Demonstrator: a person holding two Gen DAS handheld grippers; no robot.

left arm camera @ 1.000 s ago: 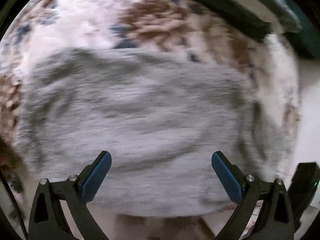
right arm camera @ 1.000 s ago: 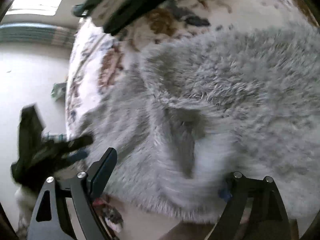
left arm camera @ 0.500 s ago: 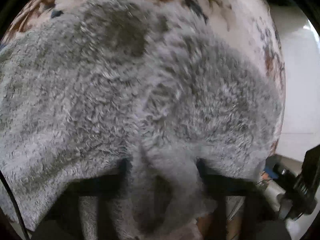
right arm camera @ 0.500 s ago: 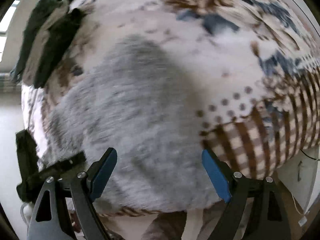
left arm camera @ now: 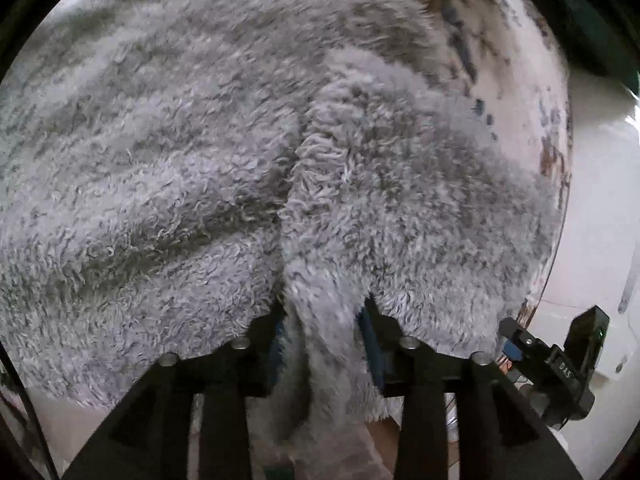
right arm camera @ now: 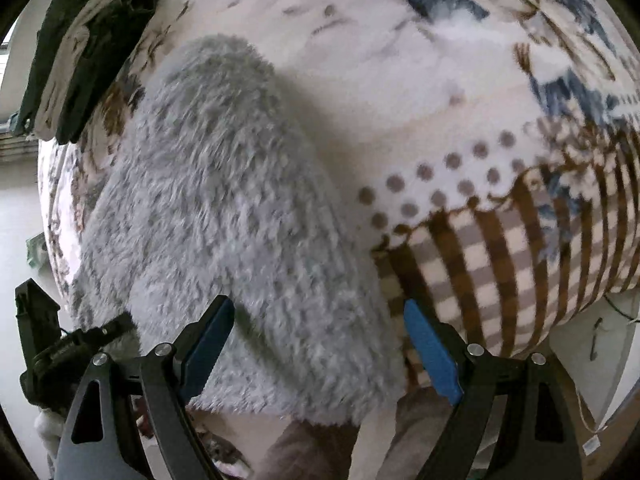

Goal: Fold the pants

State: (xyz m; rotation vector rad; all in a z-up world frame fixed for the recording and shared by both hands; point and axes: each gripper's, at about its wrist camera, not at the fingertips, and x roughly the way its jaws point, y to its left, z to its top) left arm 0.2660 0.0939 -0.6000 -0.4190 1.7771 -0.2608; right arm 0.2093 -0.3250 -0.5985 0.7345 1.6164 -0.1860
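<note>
Pants (left arm camera: 200,184) of grey fluffy fleece lie spread over a bed covered by a patterned blanket (right arm camera: 460,92) with brown checks, dots and blue-brown flowers. In the left wrist view the left tool (left arm camera: 322,344) is clenched on a bunched ridge of the fleece, which runs up from between its blue pads and splits the cloth into two lobes; the fabric fills most of that view, with the blanket showing only along the top and right edge. At lower right of that view the other tool's black body shows just past the cloth edge, over a pale floor (left arm camera: 600,208). In the right wrist view the right tool (right arm camera: 320,344) is released, its blue pads (right arm camera: 430,354) spread wide on either side of the near end of the pants (right arm camera: 224,208), which stretch away as a long grey band toward the far left of the bed. Beyond that far end, dark green and white folded clothes (right arm camera: 76,48) rest at the blanket's edge
</note>
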